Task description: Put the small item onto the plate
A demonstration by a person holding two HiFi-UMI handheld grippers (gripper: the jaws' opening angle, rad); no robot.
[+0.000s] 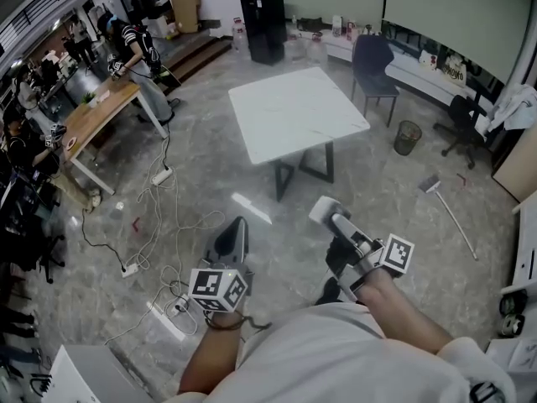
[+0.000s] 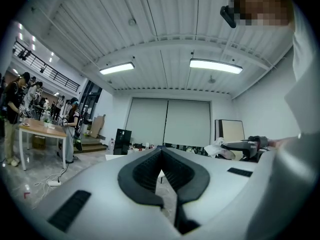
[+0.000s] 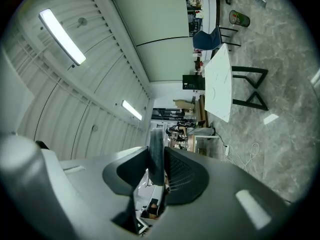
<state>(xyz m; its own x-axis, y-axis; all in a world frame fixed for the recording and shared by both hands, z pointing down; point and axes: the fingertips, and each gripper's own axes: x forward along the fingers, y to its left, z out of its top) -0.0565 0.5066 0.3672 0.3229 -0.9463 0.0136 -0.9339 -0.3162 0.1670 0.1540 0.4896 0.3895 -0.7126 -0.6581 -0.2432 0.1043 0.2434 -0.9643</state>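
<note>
I stand on the floor a few steps from a white square table (image 1: 295, 112), which also shows in the left gripper view (image 2: 116, 157) and the right gripper view (image 3: 220, 81). My right gripper (image 1: 325, 213) is held level in front of me. It is shut on a thin pale-grey flat thing (image 3: 156, 156), seen edge-on between the dark pads; I cannot tell what it is. The same thing shows as a light blob at the gripper's tip (image 1: 321, 207). My left gripper (image 1: 234, 235) points the same way, with its pads (image 2: 150, 170) meeting and nothing between them.
Cables and power strips (image 1: 159, 176) trail over the floor at left. A blue chair (image 1: 373, 64) and a bin (image 1: 408, 137) stand beyond the table, with a black cabinet (image 1: 263, 25) farther back. People work at a wooden table (image 1: 101, 112). A broom (image 1: 449, 206) lies at right.
</note>
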